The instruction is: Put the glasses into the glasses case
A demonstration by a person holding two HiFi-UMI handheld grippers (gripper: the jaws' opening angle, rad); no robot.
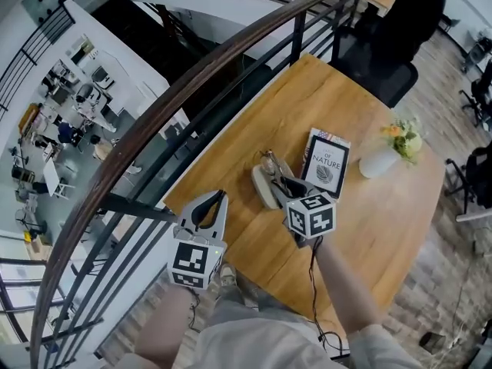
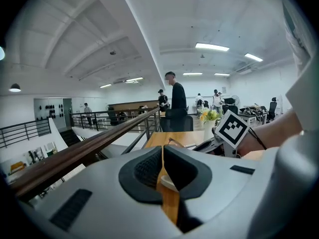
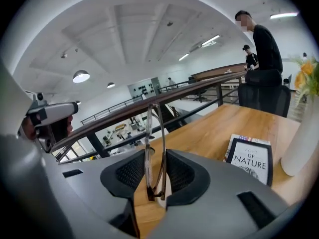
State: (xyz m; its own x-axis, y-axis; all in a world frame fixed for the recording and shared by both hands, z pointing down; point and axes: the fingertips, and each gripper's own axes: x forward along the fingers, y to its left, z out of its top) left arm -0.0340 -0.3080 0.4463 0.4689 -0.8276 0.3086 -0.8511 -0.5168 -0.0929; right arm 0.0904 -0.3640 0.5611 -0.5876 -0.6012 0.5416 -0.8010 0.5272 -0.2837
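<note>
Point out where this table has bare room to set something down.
The widest bare stretch of the table lies between the book and the office chair. A second lies beside the right forearm, nearer than the vase. The middle is crowded: glasses case, right gripper holding the glasses.

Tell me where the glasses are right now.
The glasses stand upright, gripped in the right claw, by the glasses case on the wooden table. In the head view the book lies just to their right.

Book [image 1: 326,164] beside white vase [image 1: 378,161] on wooden table [image 1: 307,91]; railing [image 1: 165,102] alongside.
</note>
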